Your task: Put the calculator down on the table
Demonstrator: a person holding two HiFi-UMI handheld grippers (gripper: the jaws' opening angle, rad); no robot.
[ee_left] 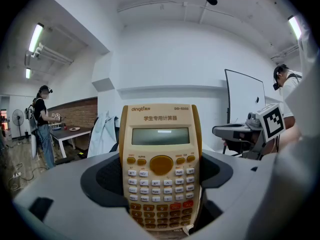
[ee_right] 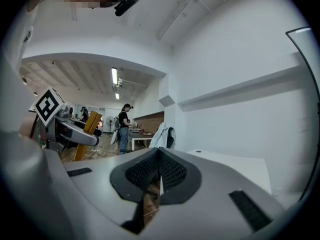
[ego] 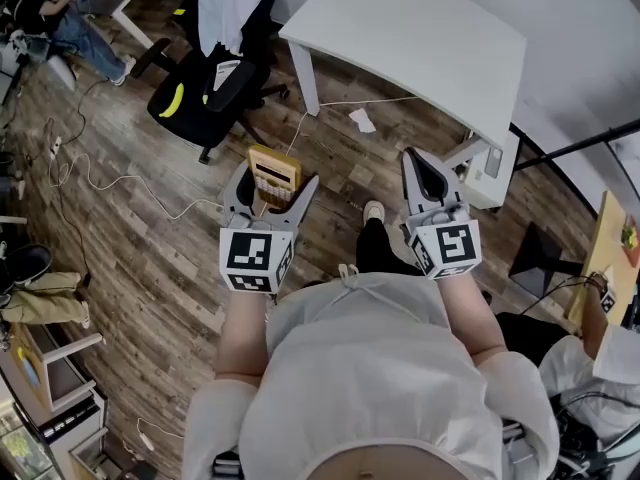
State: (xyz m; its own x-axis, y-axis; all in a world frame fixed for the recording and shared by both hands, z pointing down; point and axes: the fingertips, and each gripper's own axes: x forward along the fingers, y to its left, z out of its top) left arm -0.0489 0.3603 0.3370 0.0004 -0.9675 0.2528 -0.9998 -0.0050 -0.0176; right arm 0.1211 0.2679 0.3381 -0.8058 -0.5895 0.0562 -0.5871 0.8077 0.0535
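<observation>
A yellow-tan calculator (ego: 273,176) stands upright between the jaws of my left gripper (ego: 269,194), which is shut on it; in the left gripper view the calculator (ee_left: 160,171) faces the camera with its screen and keys showing. My right gripper (ego: 428,180) is shut with nothing in it, jaws pressed together (ee_right: 156,176). Both are held above the wooden floor, short of the white table (ego: 420,38), which lies ahead and slightly right. From the right gripper view, the left gripper (ee_right: 67,129) with the calculator's edge (ee_right: 85,134) shows at left.
A black office chair (ego: 205,93) with a white coat stands ahead left. Cables (ego: 110,183) trail over the floor. A crumpled paper (ego: 362,120) lies under the table. A person (ego: 60,18) sits at far left; another person (ee_left: 42,124) stands by a distant table.
</observation>
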